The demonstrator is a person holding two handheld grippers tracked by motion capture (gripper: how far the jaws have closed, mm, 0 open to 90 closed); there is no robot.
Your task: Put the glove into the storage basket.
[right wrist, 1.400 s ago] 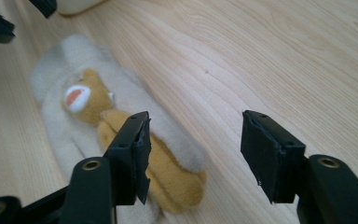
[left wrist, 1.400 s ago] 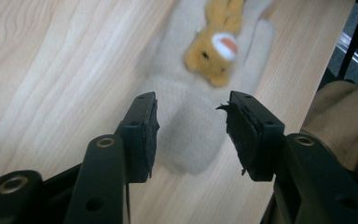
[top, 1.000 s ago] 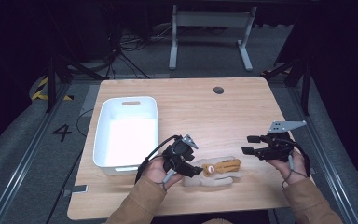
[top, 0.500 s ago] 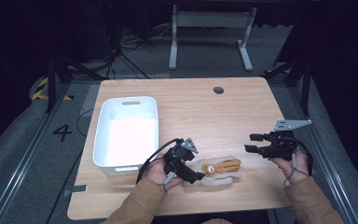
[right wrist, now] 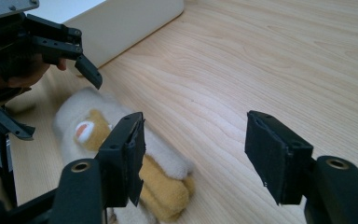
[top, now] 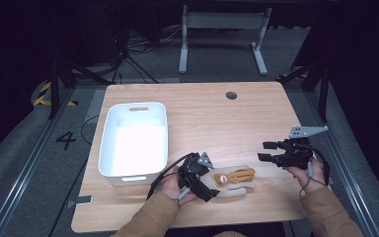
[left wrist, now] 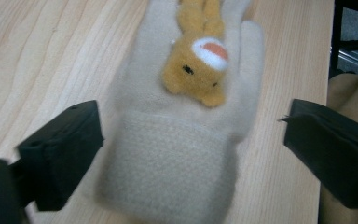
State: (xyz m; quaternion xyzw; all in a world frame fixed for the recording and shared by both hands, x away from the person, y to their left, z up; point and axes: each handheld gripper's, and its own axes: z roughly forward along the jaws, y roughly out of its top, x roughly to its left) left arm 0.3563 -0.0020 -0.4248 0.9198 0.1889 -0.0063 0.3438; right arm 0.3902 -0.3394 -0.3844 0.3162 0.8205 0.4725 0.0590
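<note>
Left gripper (top: 208, 190) is held low over the cuff end of a cream glove (left wrist: 182, 140) with its jaws spread wide; they have just been opening, and the knitted cuff is seen between them with a gap of bare wood on either side, so nothing is pressed or gripped. Such a stance is judged to be the set-up for a pinch on the cuff, the firmest and thickest part of the glove. An orange plush animal (left wrist: 199, 70) is sewn on the back of the glove, which lies flat near the front edge of the counter (top: 202, 113), about midway along it, fingers pointing towards the right edge. Right gripper (top: 264, 151) is held off the glove's fingertips, near the right edge, also released, jaws apart with only wood grain between them; it is probably kept ready there to take the finger end. A white bin (top: 109, 148) stands just beside the left hand (top: 170, 185), towards the front left corner, a likely destination for the glove.
</note>
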